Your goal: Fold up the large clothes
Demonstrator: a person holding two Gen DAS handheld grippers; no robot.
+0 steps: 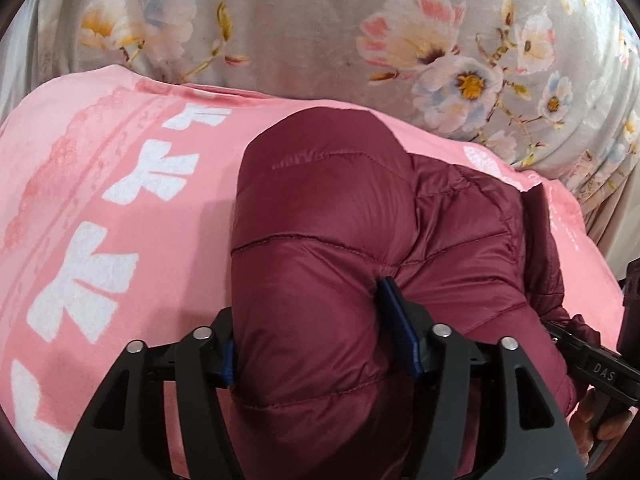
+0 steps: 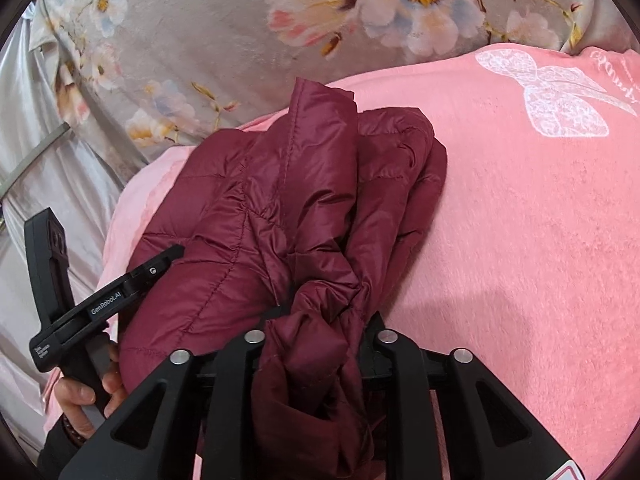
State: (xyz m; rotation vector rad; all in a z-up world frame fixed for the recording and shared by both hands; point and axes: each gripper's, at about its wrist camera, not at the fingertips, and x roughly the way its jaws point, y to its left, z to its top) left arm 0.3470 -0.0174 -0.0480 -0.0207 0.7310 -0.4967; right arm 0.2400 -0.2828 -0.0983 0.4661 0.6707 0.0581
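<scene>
A maroon quilted puffer jacket (image 1: 328,216) lies bunched on a pink blanket (image 1: 120,168). My left gripper (image 1: 308,340) straddles a thick padded fold of it. Both blue pads (image 1: 400,328) touch the fabric, and the right one dents it. In the right wrist view the jacket (image 2: 280,200) is crumpled into a ridge. My right gripper (image 2: 320,320) is shut on a gathered, elasticated edge that hides its fingertips. The left gripper (image 2: 100,300) shows there at the jacket's left side, held by a hand (image 2: 80,396).
The pink blanket (image 2: 520,240) with white bow prints covers a bed. Beyond it lies a grey floral sheet (image 1: 320,32). Silvery fabric (image 2: 40,160) hangs at the left in the right wrist view. The right gripper's body (image 1: 592,364) and a hand (image 1: 592,420) sit at the lower right edge.
</scene>
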